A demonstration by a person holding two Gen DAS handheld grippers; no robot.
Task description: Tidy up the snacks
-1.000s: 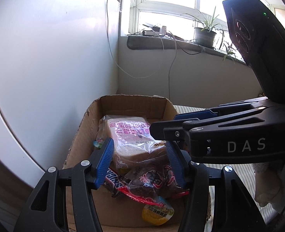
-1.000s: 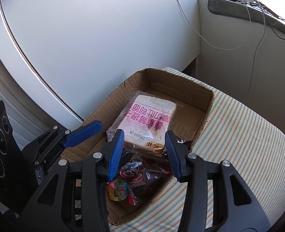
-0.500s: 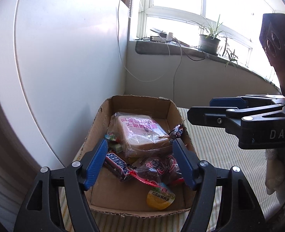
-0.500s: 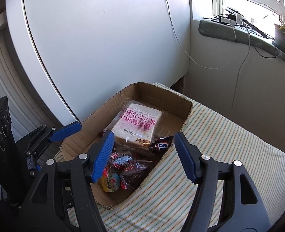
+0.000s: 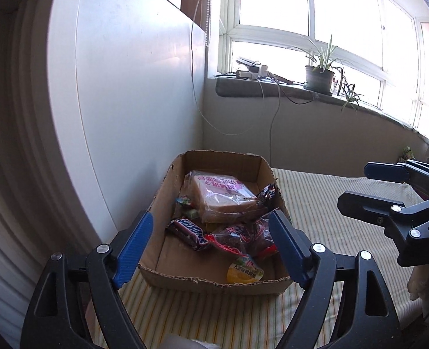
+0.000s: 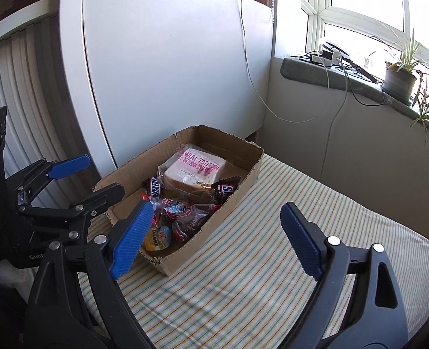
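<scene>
Left wrist view: the left tool point(image 5: 210, 244) has pulled back from the cardboard box point(image 5: 214, 283) since a second ago, when its fingers were down among the snacks. Its jaws are opening, with nothing between them. The right tool point(image 5: 359, 186) has withdrawn to the right edge, also released and empty. Both backing off likely means the drop-off is done. The box sits on a striped bed point(image 5: 316, 203) against the white panel, holding a bagged bread loaf point(image 5: 223, 200), a Snickers bar point(image 5: 189, 232), a dark red wrapped snack point(image 5: 240, 237) and a yellow jelly cup point(image 5: 245, 272).

Right wrist view: the right tool point(image 6: 214, 240) is over bare bed point(image 6: 272, 247) beside the box point(image 6: 185, 250), jaws opening, empty. The left tool point(image 6: 89, 174) hangs left of the box. Loaf point(image 6: 194, 170) lies at the far end, a second Snickers point(image 6: 226, 187) against it, jelly cup point(image 6: 157, 238) nearest.
</scene>
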